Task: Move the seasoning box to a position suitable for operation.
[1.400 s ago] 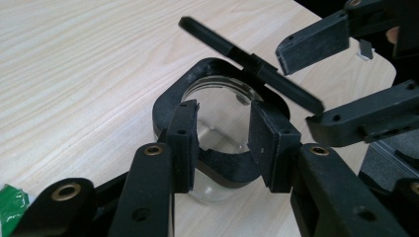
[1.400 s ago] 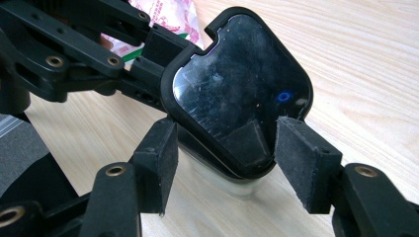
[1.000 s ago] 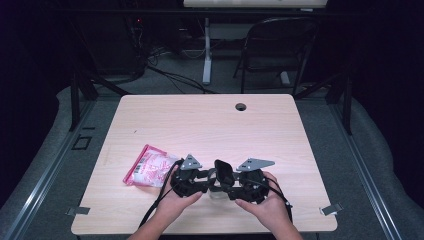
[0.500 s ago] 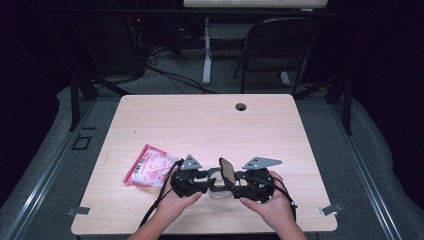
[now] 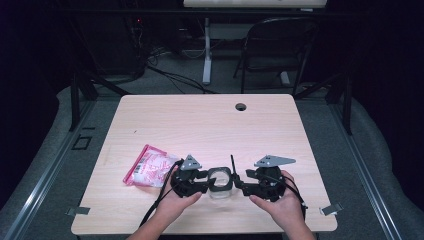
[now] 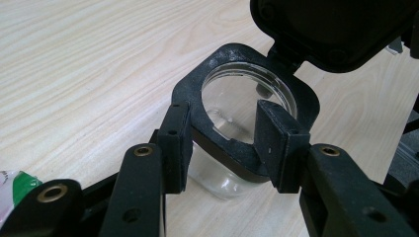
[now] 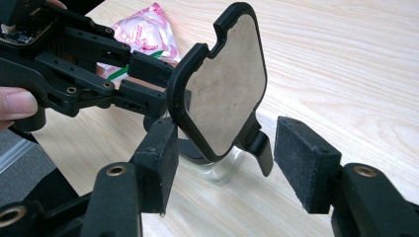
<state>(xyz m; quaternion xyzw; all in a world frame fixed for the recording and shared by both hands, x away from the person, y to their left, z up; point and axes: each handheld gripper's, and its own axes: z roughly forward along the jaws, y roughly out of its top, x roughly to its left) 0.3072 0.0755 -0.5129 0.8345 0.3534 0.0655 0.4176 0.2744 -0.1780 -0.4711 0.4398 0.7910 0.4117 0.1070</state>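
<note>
From above, you hold both tools low at the near edge of the pale wooden table, with the left gripper clamped on a small clear jar that stands upright on the tabletop between your hands. The jar's black hinged lid stands raised, edge-on, just to the right of the mouth. The right gripper sits just right of the jar. A pink-and-white packet lies flat on the wood to the left, close beside your left hand.

Along the left gripper, its two black pads press the sides of the jar's black collar. The round mouth is uncovered; the glass looks empty. The lid hangs tipped back at the far side.

Along the right gripper, the jaws stand parted, their pads on either side of the raised lid without pressing it. The lid's brownish inner face points at you. Behind it, the left gripper's jaws hold the jar, and the packet lies farther off.
</note>
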